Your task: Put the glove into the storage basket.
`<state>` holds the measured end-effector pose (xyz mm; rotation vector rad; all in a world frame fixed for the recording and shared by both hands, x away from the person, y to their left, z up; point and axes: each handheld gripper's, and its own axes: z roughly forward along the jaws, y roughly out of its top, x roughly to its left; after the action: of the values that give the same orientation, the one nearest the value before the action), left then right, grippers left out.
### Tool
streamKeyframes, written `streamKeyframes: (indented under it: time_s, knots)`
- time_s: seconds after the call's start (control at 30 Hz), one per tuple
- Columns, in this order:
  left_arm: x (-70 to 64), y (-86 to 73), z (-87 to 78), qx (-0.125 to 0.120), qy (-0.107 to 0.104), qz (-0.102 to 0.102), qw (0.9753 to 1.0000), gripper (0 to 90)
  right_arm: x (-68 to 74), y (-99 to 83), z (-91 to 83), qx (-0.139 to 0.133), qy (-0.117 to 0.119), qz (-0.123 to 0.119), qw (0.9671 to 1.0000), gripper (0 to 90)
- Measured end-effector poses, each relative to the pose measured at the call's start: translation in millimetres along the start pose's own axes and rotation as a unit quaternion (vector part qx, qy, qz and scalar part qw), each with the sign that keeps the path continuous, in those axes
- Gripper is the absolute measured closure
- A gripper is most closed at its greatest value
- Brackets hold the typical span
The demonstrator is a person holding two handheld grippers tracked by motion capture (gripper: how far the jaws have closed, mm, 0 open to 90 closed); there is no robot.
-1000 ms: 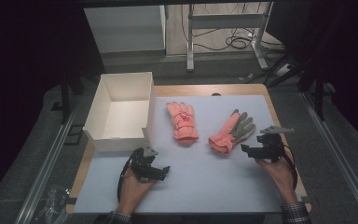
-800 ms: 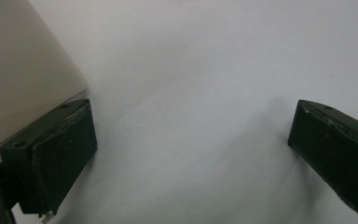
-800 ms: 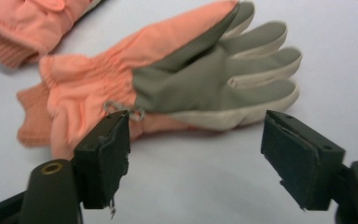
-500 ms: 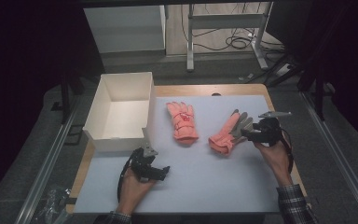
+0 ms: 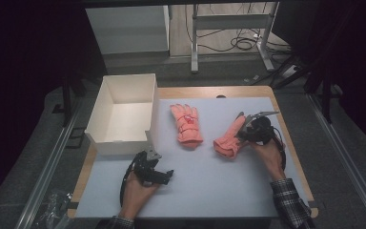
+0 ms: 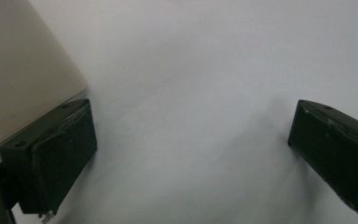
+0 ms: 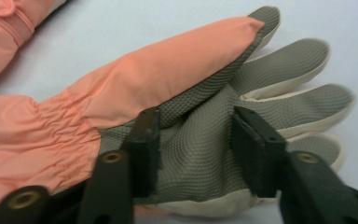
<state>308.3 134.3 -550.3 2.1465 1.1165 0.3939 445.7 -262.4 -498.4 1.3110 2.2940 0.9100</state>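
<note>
The right gripper sits over the salmon-pink padded glove with a grey textured palm, which lies palm-up near the right edge of the pale grey-white worktop, its cuff pointing toward the near edge and its fingers toward the far right. In the right gripper view the two black jaws straddle the grey palm fabric just below the base of the fingers: one jaw presses against the fold where the pink thumb side meets the grey mesh, the other rests on the palm beside the cream-edged fingers. The jaws stand partly open with a bunched ridge of palm material between them; whether they have actually pinched it tight cannot be told.

A second salmon-pink glove with a small red patch on its back lies flat near the middle of the worktop, well apart from the first, fingers toward the far edge.

The left gripper rests low near the near-left part of the worktop, just in front of the open white cardboard box that stands at the far-left corner. In the left gripper view its jaws are spread wide, nothing between them, with the box wall beside one jaw.
</note>
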Motion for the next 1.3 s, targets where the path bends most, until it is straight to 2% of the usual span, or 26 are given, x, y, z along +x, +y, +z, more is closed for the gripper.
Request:
streamKeyframes:
  time_s: [0.07, 0.13, 0.23, 0.57, 0.93, 1.17, 1.3]
  knots:
    - [0.0, 0.0, 0.0, 0.0, 0.0, 0.0, 1.0, 0.9, 1.0, -0.7, 1.8, 0.002, -0.006, -0.007, 1.0, 69.8]
    - [0.0, 0.0, 0.0, 0.0, 0.0, 0.0, 1.0, 0.9, 0.0, -1.2, 2.2, 0.001, -0.001, 0.004, 1.0, 81.1]
    - [0.0, 0.0, 0.0, 0.0, 0.0, 0.0, 1.0, 0.9, 0.5, -2.5, 1.7, -0.003, 0.005, 0.01, 0.9999, 85.2]
    - [0.0, 0.0, 0.0, 0.0, 0.0, 0.0, 1.0, 0.9, -3.2, -3.8, -12.5, -0.024, 0.037, 0.019, 0.9988, 87.0]
    - [0.0, 0.0, 0.1, 0.0, 0.0, 0.0, 1.0, 0.9, -2.3, -3.3, -39.9, -0.041, 0.077, 0.02, 0.996, 87.6]
    - [-0.4, -0.1, 0.4, -0.003, 0.0, -0.003, 1.0, 0.9, 3.5, -5.0, -58.5, -0.052, 0.116, 0.017, 0.9917, 87.8]
    - [0.1, 0.0, 0.0, 0.0, 0.0, 0.001, 1.0, 0.9, 14.6, -5.8, -69.6, -0.054, 0.154, 0.002, 0.9865, 87.7]
